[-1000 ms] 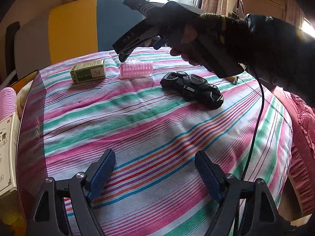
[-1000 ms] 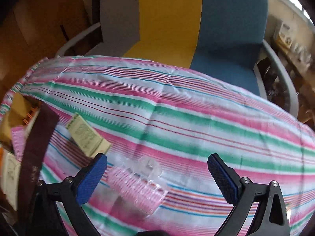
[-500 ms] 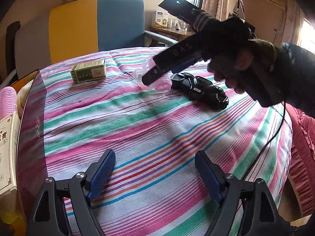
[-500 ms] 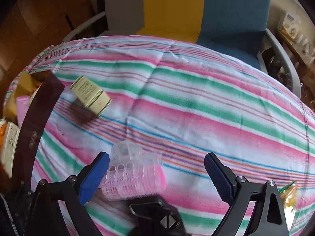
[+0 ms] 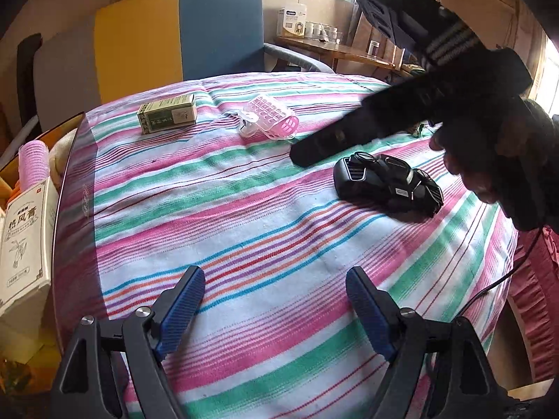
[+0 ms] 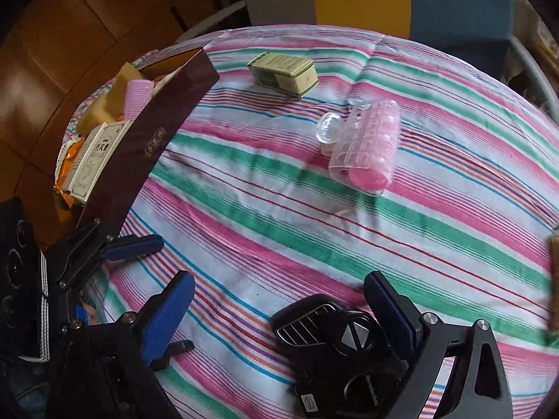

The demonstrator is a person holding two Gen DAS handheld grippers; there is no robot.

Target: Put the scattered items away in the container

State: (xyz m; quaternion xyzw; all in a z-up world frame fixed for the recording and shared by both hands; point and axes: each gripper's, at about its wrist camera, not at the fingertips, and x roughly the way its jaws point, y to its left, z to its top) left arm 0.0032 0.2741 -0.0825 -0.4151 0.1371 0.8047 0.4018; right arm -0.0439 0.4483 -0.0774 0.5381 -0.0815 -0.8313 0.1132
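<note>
On the striped cloth lie a green box (image 5: 167, 117) (image 6: 283, 74), a pink hair roller in a clear clip (image 5: 269, 120) (image 6: 363, 145) and a black gadget (image 5: 386, 183) (image 6: 332, 345). My right gripper (image 6: 276, 289) is open and hangs over the gadget, which lies low between its fingers without the pads pressing it. In the left wrist view one of its fingers (image 5: 335, 138) slants just above the gadget. My left gripper (image 5: 272, 282) is open and holds nothing, near the front of the cloth. The maroon box (image 5: 75, 181) (image 6: 164, 132) at the left holds a white carton, a pink roller and packets.
A grey, yellow and blue chair (image 5: 139, 45) stands behind the table. Beyond it is a wooden side table (image 5: 332, 50) with a box and jars. A cable (image 5: 489, 286) hangs at the right edge. A brown packet (image 6: 553, 279) lies at the cloth's right side.
My right gripper has swung from above the pink roller across to the black gadget. The roller has turned on the cloth, its clip now showing. My left gripper stayed put.
</note>
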